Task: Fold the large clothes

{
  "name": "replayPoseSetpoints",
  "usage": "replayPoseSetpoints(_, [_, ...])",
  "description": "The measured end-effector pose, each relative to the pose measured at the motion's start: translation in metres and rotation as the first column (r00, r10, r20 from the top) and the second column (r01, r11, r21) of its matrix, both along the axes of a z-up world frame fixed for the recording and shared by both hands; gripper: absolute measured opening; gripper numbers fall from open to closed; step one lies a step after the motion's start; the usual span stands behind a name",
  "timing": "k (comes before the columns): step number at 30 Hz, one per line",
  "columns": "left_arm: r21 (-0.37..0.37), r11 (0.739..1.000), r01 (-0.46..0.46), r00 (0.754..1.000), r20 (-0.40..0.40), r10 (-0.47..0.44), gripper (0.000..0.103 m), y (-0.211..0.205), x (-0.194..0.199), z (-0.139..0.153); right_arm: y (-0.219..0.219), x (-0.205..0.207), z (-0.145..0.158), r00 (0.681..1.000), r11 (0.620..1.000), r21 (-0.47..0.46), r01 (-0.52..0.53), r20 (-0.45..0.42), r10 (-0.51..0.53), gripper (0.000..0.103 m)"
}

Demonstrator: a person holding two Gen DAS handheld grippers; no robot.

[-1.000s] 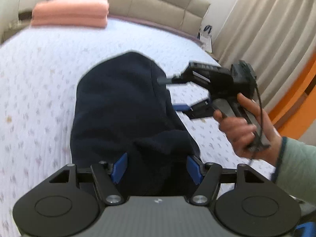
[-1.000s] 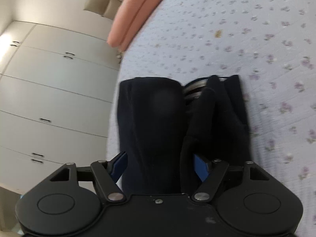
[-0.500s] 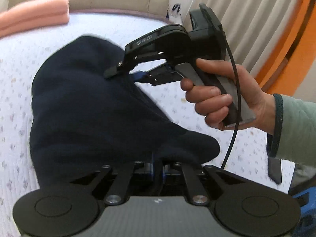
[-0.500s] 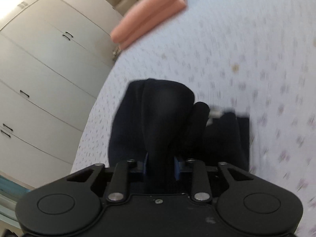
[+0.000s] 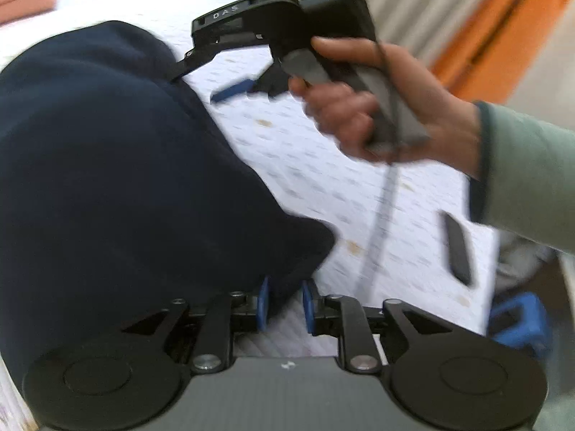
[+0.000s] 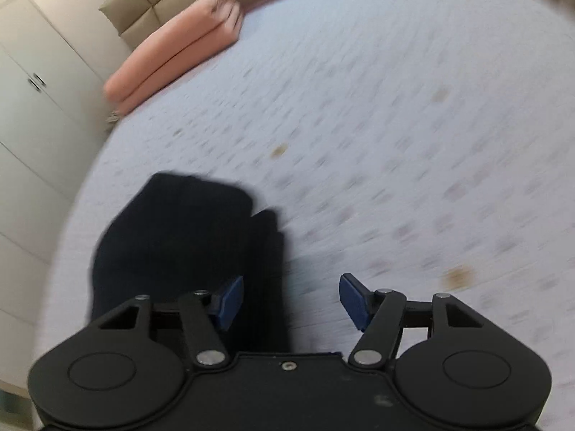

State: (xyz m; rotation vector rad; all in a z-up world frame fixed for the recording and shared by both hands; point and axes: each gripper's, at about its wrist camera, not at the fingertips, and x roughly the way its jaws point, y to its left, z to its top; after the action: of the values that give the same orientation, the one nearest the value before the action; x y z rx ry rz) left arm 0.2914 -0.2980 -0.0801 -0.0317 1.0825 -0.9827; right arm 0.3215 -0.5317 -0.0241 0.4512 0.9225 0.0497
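Left gripper [image 5: 284, 303] jaws opening, dark navy garment [image 5: 118, 165] corner w/ no firm pinch btwn pads. Right gripper [image 6: 289, 296] opening wide, nothing clamped. Garment lying bundled on floral bedsheet [image 6: 395, 115]; fold looking mostly done, tidying probably remaining.

We're in a home bedroom here. A wide bed [image 6: 413, 115] fills most of what we see, dressed in a pale quilted cover with a small floral print. Behind it we get a padded beige headboard [image 6: 172, 3], and a folded salmon-pink blanket [image 6: 172, 54] lies at the head end. On one side we see white built-in wardrobe doors [image 6: 32, 115] with small handles; on the other, long beige curtains [image 5: 431, 3] hang beside an orange panel [image 5: 503, 28].
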Motion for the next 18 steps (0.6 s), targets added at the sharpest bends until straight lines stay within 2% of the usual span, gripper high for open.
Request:
replayPoseSetpoints(1, [-0.009,1.000,0.005,1.000,-0.025,-0.005,0.021,0.006,-0.003,0.004,0.001,-0.006,0.012,0.999,0.999,-0.041,-0.004,0.033,0.006,0.066])
replayPoseSetpoints(2, [-0.010,1.000,0.000,1.000,-0.015,0.000,0.021,0.012,-0.006,0.011,0.007,-0.009,0.023,0.997,0.997,-0.072,-0.033,0.067,0.038,0.044])
replayPoseSetpoints(3, [0.000,0.999,-0.037,0.999,0.038,0.037,0.021,0.020,-0.007,0.023,0.018,-0.008,0.035,0.991,0.991,-0.104,-0.087,0.089,0.096,0.033])
replayPoseSetpoints(4, [0.011,0.996,-0.094,0.991,0.092,0.093,0.021,0.028,-0.006,0.033,0.031,-0.004,0.043,0.982,0.982,-0.129,-0.137,0.110,0.151,0.032])
replayPoseSetpoints(6, [-0.013,0.978,-0.209,0.968,0.137,0.209,0.021,0.046,0.006,0.049,0.065,0.006,0.056,0.946,0.954,-0.152,-0.257,0.163,0.281,0.017])
replayPoseSetpoints(9, [-0.024,0.924,-0.382,0.903,0.204,0.379,0.021,0.064,0.021,0.057,0.119,0.026,0.055,0.880,0.903,-0.198,-0.381,0.223,0.420,0.015])
replayPoseSetpoints(11, [0.016,0.903,-0.430,0.886,0.201,0.418,0.021,0.069,0.032,0.047,0.149,0.049,0.036,0.857,0.876,-0.236,-0.421,0.212,0.469,0.015])
replayPoseSetpoints(13, [0.049,0.908,-0.417,0.896,0.189,0.401,0.020,0.069,0.033,0.033,0.165,0.070,0.007,0.852,0.852,-0.269,-0.450,0.157,0.499,0.007])
replayPoseSetpoints(14, [0.058,0.912,-0.405,0.901,0.192,0.388,0.020,0.067,0.030,0.028,0.171,0.080,-0.009,0.858,0.837,-0.324,-0.440,0.122,0.498,0.002])
replayPoseSetpoints(15, [0.071,0.921,-0.384,0.910,0.198,0.364,0.020,0.066,0.025,0.022,0.170,0.090,-0.027,0.876,0.826,-0.377,-0.420,0.069,0.477,0.002])
replayPoseSetpoints(16, [0.082,0.924,-0.373,0.914,0.203,0.351,0.020,0.063,0.022,0.019,0.160,0.101,-0.043,0.897,0.830,-0.394,-0.396,0.030,0.442,0.002])
replayPoseSetpoints(18, [0.087,0.928,-0.362,0.919,0.196,0.341,0.020,0.064,0.013,0.012,0.122,0.118,-0.058,0.938,0.896,-0.294,-0.334,-0.010,0.347,0.000])
